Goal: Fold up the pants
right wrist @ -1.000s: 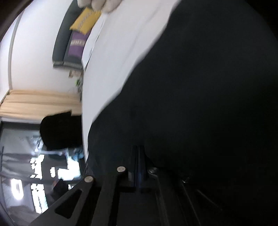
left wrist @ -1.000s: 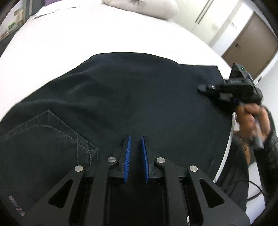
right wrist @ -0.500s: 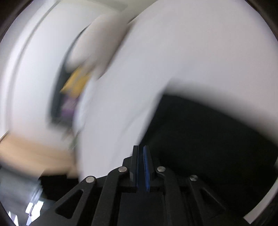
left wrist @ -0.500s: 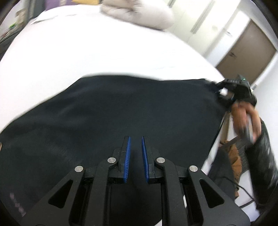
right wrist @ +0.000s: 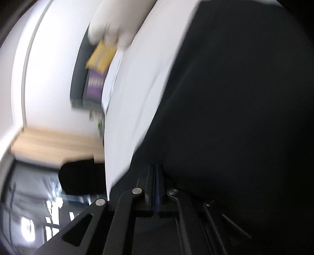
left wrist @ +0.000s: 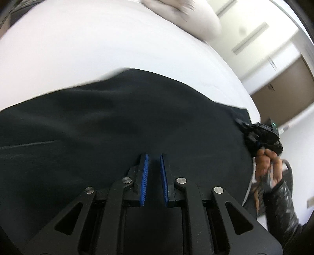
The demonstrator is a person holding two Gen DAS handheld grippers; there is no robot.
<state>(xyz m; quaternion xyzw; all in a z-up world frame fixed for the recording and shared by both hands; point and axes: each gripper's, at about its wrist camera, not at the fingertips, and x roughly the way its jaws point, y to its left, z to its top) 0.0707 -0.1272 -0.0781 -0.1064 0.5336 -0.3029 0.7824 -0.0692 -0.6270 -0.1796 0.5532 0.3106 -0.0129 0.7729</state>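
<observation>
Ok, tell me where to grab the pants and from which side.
Probably best to take the pants at the far right corner, where two free edges meet near the edge of the bed. Come in low from that open side, so one claw finger can slip under the cloth. The middle lies flat and offers nothing to pinch.

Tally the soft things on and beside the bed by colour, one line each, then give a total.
Black: 1, the pants spread on the white bed
Off-white: 1, the pillow at the far end
Yellow: 1, a cushion beside the bed
Purple: 1, a cushion beside the bed
Total: 4
</observation>
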